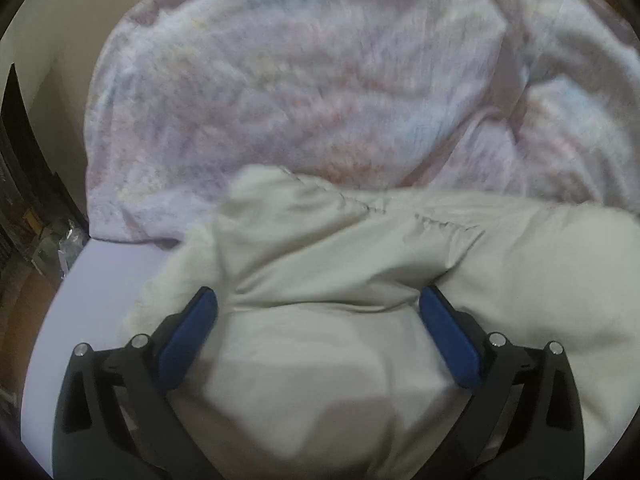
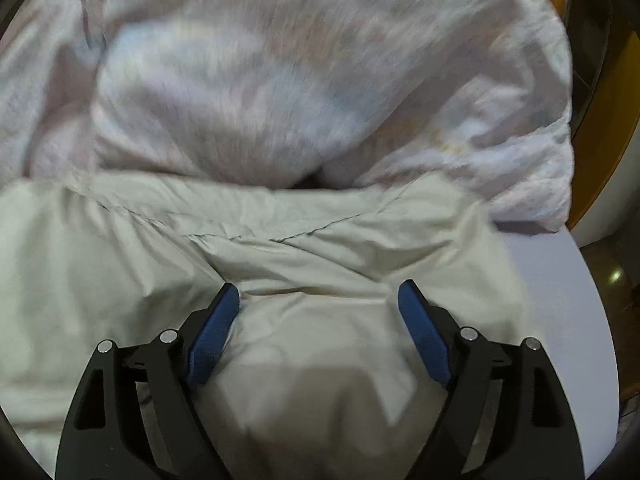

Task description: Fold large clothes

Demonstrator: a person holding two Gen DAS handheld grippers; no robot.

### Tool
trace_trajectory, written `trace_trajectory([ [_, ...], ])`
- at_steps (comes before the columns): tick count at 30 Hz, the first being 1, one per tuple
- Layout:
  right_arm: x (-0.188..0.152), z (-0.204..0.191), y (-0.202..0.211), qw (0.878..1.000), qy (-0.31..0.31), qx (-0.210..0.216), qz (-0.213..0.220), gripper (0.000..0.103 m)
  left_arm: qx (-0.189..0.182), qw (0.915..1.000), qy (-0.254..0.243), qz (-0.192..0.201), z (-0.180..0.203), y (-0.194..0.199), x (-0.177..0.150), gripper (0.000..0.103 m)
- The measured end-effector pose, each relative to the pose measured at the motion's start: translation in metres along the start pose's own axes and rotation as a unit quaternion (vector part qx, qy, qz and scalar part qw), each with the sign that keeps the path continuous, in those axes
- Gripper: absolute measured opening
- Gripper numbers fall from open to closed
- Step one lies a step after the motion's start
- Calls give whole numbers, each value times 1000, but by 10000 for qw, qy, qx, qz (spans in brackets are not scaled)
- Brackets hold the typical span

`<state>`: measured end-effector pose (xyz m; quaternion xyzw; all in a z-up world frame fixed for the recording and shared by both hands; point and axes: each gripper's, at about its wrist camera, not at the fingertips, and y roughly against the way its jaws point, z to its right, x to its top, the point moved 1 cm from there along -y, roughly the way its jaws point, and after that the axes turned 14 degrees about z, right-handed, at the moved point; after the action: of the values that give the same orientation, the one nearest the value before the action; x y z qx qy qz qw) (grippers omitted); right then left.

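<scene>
Nearest the lens in each wrist view is a claw over the pale beige garment [image 1: 360, 280]. The left claw [image 1: 318, 300] stands spread wide, its blue pads [image 1: 188, 332] apart with a soft hump of the beige cloth lying between them; neither pad presses the fabric, so it is released. The right claw [image 2: 318, 294] is likewise released, its pads [image 2: 214, 336] parted over a rumpled ridge of the same garment [image 2: 320, 248], gripping nothing.

The beige garment lies in a thick layered bundle, a stitched seam [image 1: 360, 204] running across just beyond the claws. To its left a bare strip of the lilac bench [image 1: 104, 280] shows, and to its right more of that bench [image 2: 560, 300].

Just behind the garment, touching its far edge, lies a crumpled pale pink and blue printed sheet or quilt [image 1: 300, 80], heaped and unfolded.

Judging by this, one fold seems laid down on the beige piece, though creases and uneven edges remain. Further folds and smoothing look outstanding, and the printed cloth appears untouched.
</scene>
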<state>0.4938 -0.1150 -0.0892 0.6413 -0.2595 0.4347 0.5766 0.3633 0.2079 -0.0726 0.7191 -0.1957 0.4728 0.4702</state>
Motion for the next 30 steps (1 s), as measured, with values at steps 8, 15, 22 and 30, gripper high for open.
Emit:
trace_trajectory([
  [8,14,40,-9,9976,-112,-664,128,83,577,9977,-173,324,-21,-5,30,101],
  [15,-17,49,-33,9975,-330,-616,-129,87,537,9985,73,-6,-40,-39,-3,101],
  [22,-23,58,-43,9972,-490,-513,-254,91,452,9987,195,-142,-44,-51,-8,101],
  [30,-34,73,-56,9967,-500,-485,-424,94,328,9985,274,-350,-53,-70,-15,101],
])
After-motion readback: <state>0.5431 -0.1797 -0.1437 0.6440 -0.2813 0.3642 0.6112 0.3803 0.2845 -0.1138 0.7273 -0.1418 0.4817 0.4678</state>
